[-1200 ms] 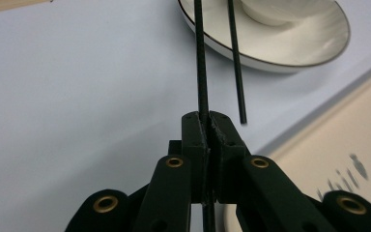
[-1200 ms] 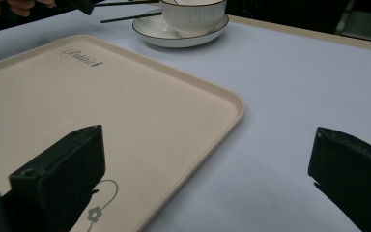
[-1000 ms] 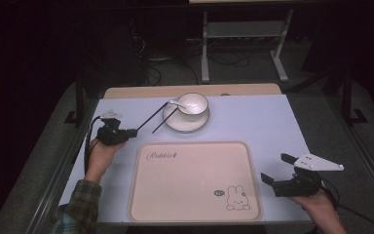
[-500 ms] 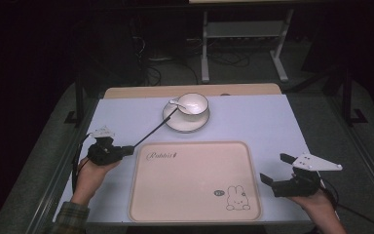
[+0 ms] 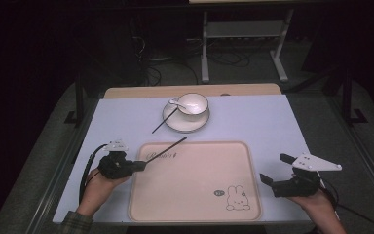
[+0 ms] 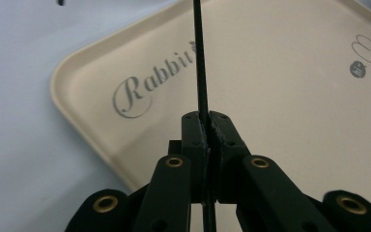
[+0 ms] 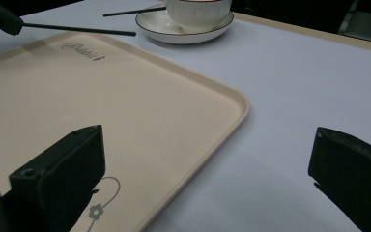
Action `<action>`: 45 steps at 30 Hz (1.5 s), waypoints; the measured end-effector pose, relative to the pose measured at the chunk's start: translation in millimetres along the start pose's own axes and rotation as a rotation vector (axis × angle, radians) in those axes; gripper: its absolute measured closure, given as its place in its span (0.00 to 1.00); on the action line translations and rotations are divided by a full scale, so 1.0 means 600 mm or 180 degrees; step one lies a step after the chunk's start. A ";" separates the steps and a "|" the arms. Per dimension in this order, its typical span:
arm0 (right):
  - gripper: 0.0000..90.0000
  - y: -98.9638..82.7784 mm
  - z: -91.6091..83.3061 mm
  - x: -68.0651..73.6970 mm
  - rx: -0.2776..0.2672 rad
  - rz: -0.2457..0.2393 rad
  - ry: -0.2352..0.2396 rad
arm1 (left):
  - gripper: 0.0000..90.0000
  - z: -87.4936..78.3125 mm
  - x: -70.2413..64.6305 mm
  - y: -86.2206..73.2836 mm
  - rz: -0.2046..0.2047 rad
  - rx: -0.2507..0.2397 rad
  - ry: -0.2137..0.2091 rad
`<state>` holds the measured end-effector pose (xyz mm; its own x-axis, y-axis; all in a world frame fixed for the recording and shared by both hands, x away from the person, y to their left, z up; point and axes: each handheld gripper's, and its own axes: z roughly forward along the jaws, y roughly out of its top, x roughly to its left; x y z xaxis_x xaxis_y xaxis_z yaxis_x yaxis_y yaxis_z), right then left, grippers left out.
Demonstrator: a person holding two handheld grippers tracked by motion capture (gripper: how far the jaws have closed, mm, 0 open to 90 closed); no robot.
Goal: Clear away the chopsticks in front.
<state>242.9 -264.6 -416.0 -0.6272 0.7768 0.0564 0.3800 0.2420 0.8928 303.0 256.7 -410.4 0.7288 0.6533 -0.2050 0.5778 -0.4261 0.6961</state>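
While pinched, chopstick (image 5: 164, 149) over tray (image 5: 195, 204)

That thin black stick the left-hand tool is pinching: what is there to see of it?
The black stick is a thin, straight, plain dark rod, like a single chopstick; its material is hard to tell. The left gripper is shut on one end, both black jaws pressed against it. It lies nearly level, its free end reaching over the far left corner of the beige tray, above the "Rabbit" lettering. A second stick like it leans on the saucer beyond.

Beige tray (image 5: 195, 195) – rabbit print; black chopstick (image 5: 168, 146).
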 end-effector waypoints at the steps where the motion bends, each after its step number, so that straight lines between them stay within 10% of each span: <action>1: 0.00 0.000 0.000 0.000 0.0000 -0.0004 0.0001 | 0.94 0.002 -0.001 0.000 0.0001 0.0004 -0.0030; 17: 0.00 0.000 0.002 0.001 0.0016 -0.0008 0.0019 | 0.94 0.053 -0.013 -0.009 0.0186 0.0456 0.0019; 31: 0.00 0.000 0.002 0.001 0.0019 -0.0009 0.0020 | 0.91 0.056 -0.015 -0.009 0.0194 0.0454 -0.0011; 45: 0.00 0.000 0.004 0.003 0.0021 -0.0003 0.0021 | 0.19 0.052 0.001 0.042 0.0250 0.0121 0.0107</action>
<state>243.4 -262.2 -417.0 -0.6320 0.7727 0.0584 0.3838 0.2466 0.8899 329.6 226.7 -414.7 0.7601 0.6373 -0.1272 0.5334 -0.4999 0.6823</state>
